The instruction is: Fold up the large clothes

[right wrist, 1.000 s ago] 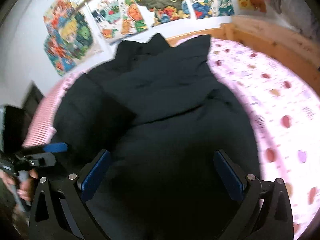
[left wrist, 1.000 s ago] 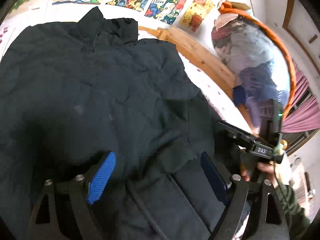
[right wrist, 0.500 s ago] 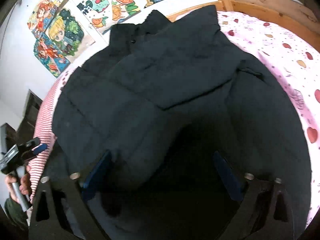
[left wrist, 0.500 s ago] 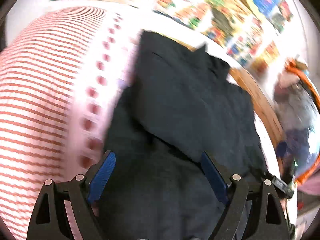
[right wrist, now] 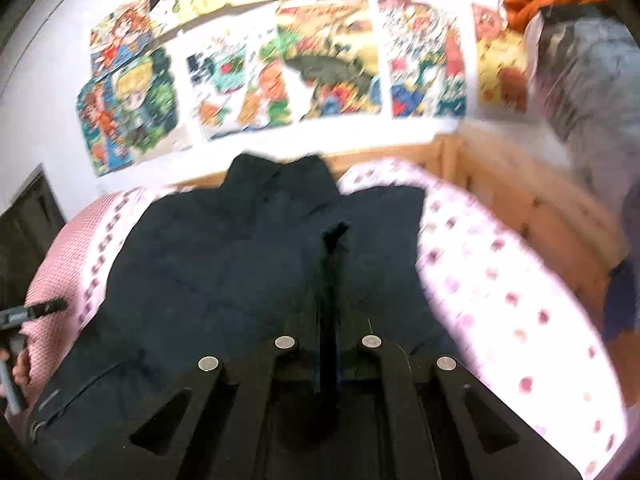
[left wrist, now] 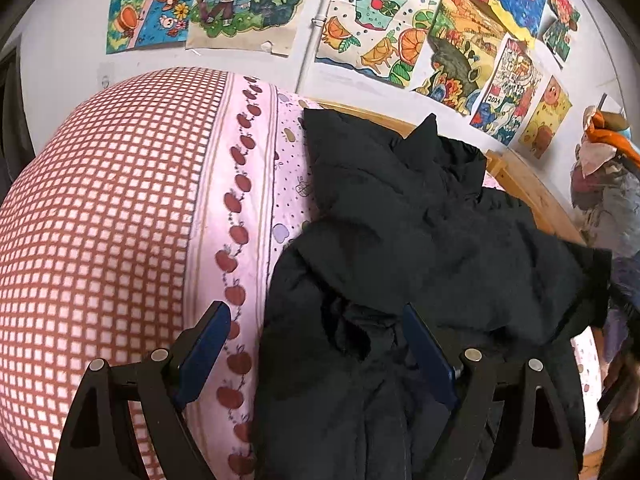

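Observation:
A large black padded jacket (left wrist: 400,220) lies spread on the bed, collar toward the wall. My left gripper (left wrist: 316,344) hangs open over the jacket's left hem edge; one blue pad (left wrist: 204,344) is above the quilt and the other above the fabric, neither pressing. In the right wrist view the jacket (right wrist: 220,260) fills the middle. My right gripper (right wrist: 329,320) is shut on a pinched ridge of the jacket's fabric that stands up between its fingers. The left gripper (right wrist: 36,310) shows at the far left of that view, held by a hand.
A pink checked quilt (left wrist: 100,240) with an apple border bulges left of the jacket. The pink spotted sheet (right wrist: 500,280) lies to the right. A wooden bed frame (right wrist: 520,200) runs along the far and right sides. Colourful drawings (left wrist: 380,32) cover the wall, and bundled clothes (right wrist: 592,60) hang at right.
The right gripper has gone from wide open to shut, pinching jacket fabric, and has risen. The left gripper has swung from over the jacket's middle to its left edge by the quilt.

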`<state>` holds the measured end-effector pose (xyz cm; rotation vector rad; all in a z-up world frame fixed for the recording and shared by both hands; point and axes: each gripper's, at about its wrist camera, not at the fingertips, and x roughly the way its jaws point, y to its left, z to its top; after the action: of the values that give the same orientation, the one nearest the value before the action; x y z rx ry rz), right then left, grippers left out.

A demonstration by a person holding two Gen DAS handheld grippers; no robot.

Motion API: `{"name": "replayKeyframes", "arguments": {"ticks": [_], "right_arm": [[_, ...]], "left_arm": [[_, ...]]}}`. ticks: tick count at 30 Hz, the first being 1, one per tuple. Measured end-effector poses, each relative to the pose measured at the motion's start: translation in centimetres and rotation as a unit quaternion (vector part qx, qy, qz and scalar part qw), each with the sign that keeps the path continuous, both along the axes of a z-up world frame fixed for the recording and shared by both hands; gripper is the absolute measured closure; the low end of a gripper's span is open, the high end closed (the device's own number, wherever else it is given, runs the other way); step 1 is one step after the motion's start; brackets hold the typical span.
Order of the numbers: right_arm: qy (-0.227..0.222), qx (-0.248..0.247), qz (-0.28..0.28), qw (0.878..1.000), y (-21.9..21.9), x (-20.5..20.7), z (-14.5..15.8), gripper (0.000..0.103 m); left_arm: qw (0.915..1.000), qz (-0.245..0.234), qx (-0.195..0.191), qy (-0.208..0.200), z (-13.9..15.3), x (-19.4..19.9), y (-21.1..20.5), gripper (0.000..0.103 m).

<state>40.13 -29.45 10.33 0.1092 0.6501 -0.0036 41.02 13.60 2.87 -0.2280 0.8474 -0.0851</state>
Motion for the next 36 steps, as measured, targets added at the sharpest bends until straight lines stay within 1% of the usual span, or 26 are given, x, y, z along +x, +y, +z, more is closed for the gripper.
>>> {"name": "replayKeyframes", "arguments": {"ticks": [2, 4, 7, 10, 11, 12, 13, 14, 16, 17, 18, 19, 21, 23, 24, 27, 29, 30, 31, 33, 36], "right_arm": [[0.009, -0.005, -0.007, 1.0, -0.9, 0.9, -0.4, 0.098], [0.023, -0.023, -0.009, 0.999, -1.0, 2.1, -1.9, 0.098], [0.043, -0.048, -0.018, 0.998, -1.1, 3.6, -4.7, 0.098], [0.071, -0.042, -0.028, 0.996, -1.7, 4.7, -7.4, 0.097], [0.073, -0.036, -0.033, 0.996, -1.9, 4.6, -7.9, 0.094], [0.071, -0.034, -0.04, 0.996, -2.1, 4.4, -8.1, 0.087], [0.063, -0.033, -0.049, 0.996, -2.3, 4.1, -8.1, 0.076], [0.05, -0.032, -0.054, 0.997, -2.4, 3.8, -7.8, 0.069], [0.008, -0.038, -0.045, 0.998, -1.8, 3.2, -6.6, 0.035], [-0.005, -0.047, -0.033, 0.998, -1.2, 3.1, -6.1, 0.033], [-0.01, -0.055, -0.019, 0.998, -0.5, 3.3, -5.9, 0.032], [-0.009, -0.064, 0.013, 0.998, 0.7, 3.5, -5.7, 0.032], [0.007, -0.07, 0.057, 0.996, 2.3, 4.1, -6.0, 0.032], [0.032, -0.075, 0.091, 0.992, 3.8, 5.0, -7.1, 0.033], [0.041, -0.077, 0.099, 0.991, 4.3, 5.3, -7.6, 0.033], [0.081, -0.083, 0.107, 0.987, 5.0, 6.5, -10.2, 0.033], [0.104, -0.062, 0.108, 0.987, 4.4, 7.4, -11.8, 0.032], [0.109, -0.053, 0.108, 0.987, 4.4, 7.6, -12.2, 0.032], [0.114, -0.044, 0.109, 0.986, 4.1, 7.8, -12.8, 0.031], [0.117, -0.041, 0.111, 0.986, 4.1, 7.8, -13.7, 0.031], [0.119, -0.05, 0.112, 0.985, 4.5, 8.0, -14.8, 0.03]], "left_arm": [[1.0, 0.0, 0.003, 0.002, -0.3, 0.4, -0.3, 0.017], [1.0, -0.001, 0.01, 0.002, -0.6, 1.3, -1.0, 0.017], [0.9993, -0.001, 0.038, -0.007, -1.2, 2.3, -2.1, 0.017], [0.9977, -0.009, 0.065, -0.019, -1.5, 3.3, -3.4, 0.017], [0.9971, -0.016, 0.069, -0.027, -1.4, 3.5, -3.9, 0.017], [0.9967, -0.021, 0.071, -0.035, -1.3, 3.6, -4.2, 0.017], [0.9953, -0.032, 0.075, -0.052, -1.0, 3.8, -5.0, 0.017], [0.9941, -0.04, 0.078, -0.063, -0.7, 3.9, -5.5, 0.017], [0.9899, -0.067, 0.087, -0.09, -0.2, 4.1, -7.4, 0.017], [0.9878, -0.08, 0.091, -0.097, -0.1, 4.3, -8.4, 0.017], [0.9866, -0.088, 0.094, -0.1, -0.1, 4.5, -9.0, 0.017], [0.9849, -0.1, 0.101, -0.098, -0.3, 4.9, -10.3, 0.017], [0.9839, -0.109, 0.112, -0.086, -1.0, 5.6, -11.8, 0.017], [0.9835, -0.108, 0.132, -0.059, -2.2, 6.9, -13.0, 0.017], [0.9826, -0.103, 0.147, -0.046, -2.9, 7.5, -13.5, 0.017], [0.9791, -0.107, 0.169, -0.035, -4.4, 8.3, -14.0, 0.011], [0.978, -0.111, 0.173, -0.033, -5.3, 8.4, -14.1, 0.007], [0.9783, -0.108, 0.174, -0.031, -5.8, 8.5, -14.0, 0.002], [0.9791, -0.102, 0.174, -0.025, -6.5, 8.7, -13.9, 0.0], [0.9806, -0.1, 0.168, -0.014, -7.4, 9.2, -13.8, 0.0], [0.9786, -0.098, 0.181, -0.012, -8.6, 9.6, -14.2, 0.0]]}}
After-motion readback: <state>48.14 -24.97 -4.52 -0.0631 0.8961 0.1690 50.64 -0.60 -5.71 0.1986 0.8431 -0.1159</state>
